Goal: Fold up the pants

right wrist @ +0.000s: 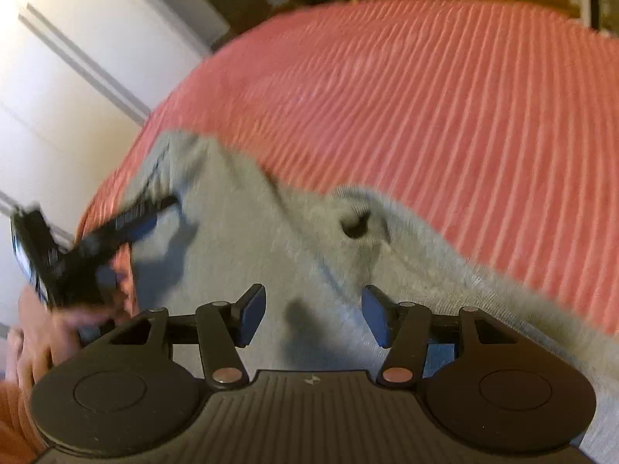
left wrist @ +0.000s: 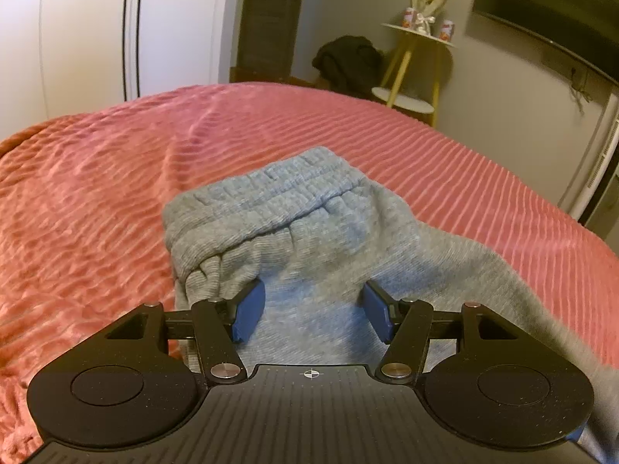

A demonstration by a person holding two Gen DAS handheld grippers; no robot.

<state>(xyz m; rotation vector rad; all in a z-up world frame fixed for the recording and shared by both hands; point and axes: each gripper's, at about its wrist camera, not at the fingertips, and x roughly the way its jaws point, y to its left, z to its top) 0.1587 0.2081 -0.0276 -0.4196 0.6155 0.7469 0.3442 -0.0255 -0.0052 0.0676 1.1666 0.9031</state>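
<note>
Between the spread fingers of the left gripper [left wrist: 313,311] lies the grey pants [left wrist: 309,239], flat on the pink ribbed bedspread [left wrist: 96,193], with the elastic waistband [left wrist: 271,189] just ahead of the fingertips. Its fingers stand wide and hold nothing. The right gripper [right wrist: 314,315] hovers over the same cloth further along, its fingers also wide and empty; that view is blurred. To fold well, I'd judge each pair of fingers should pinch both layers at an edge, not the middle, then lift together so the fabric carries over evenly without bunching
</note>
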